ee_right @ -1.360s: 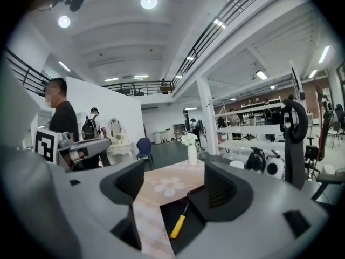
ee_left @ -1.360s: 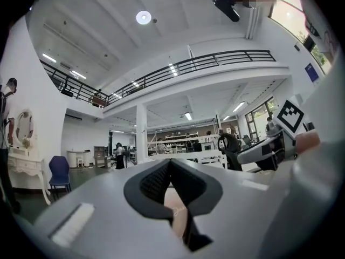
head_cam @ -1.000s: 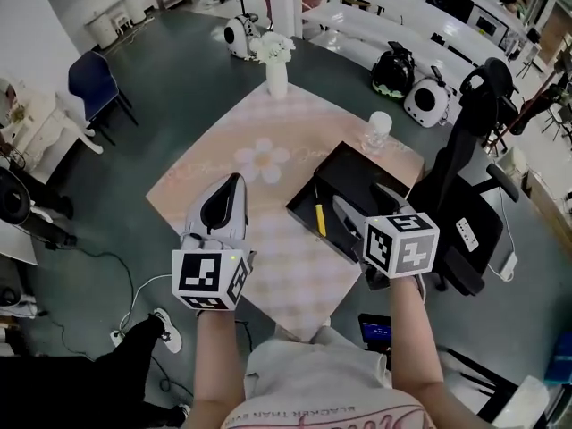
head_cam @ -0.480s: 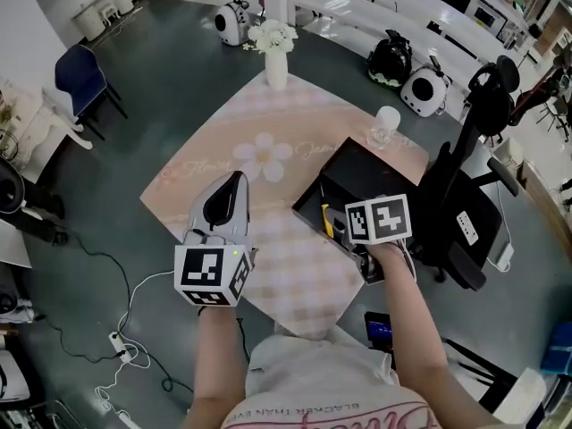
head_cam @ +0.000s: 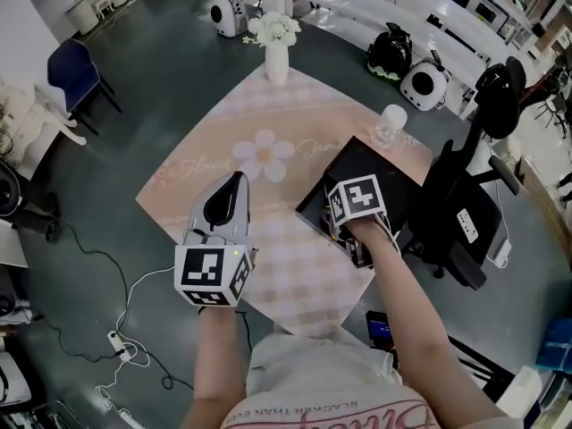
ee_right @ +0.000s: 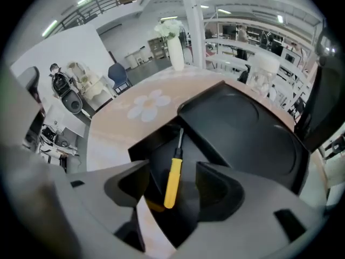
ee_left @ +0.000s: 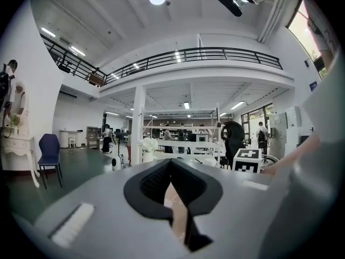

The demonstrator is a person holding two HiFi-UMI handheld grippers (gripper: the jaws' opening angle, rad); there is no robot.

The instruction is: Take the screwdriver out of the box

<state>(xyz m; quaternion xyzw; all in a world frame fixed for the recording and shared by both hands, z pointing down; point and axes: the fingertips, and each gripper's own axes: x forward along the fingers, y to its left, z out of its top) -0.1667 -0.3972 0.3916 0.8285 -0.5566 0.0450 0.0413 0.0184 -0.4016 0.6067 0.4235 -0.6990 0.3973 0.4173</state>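
An open black box (head_cam: 399, 179) sits at the right edge of the table, its lid (ee_right: 245, 131) folded back. Inside lies the screwdriver (ee_right: 172, 179), with a yellow handle and its thin shaft pointing away from me. My right gripper (ee_right: 171, 186) points steeply down into the box; its jaws are closing with the handle between them, and the pads stand clear of it. In the head view its marker cube (head_cam: 357, 200) covers the jaws and the screwdriver. My left gripper (head_cam: 235, 182) hovers over the pink tablecloth, shut and holding nothing.
The pink checked tablecloth (head_cam: 223, 155) carries a daisy print (head_cam: 264, 159). A white vase of flowers (head_cam: 276, 59) stands at the far corner and a glass jar (head_cam: 389, 121) just behind the box. A black office chair (head_cam: 465, 199) is close on the right.
My right gripper has dropped and tipped downward from above the box's near side into the box, over the screwdriver. The left gripper has sunk a little over the cloth.
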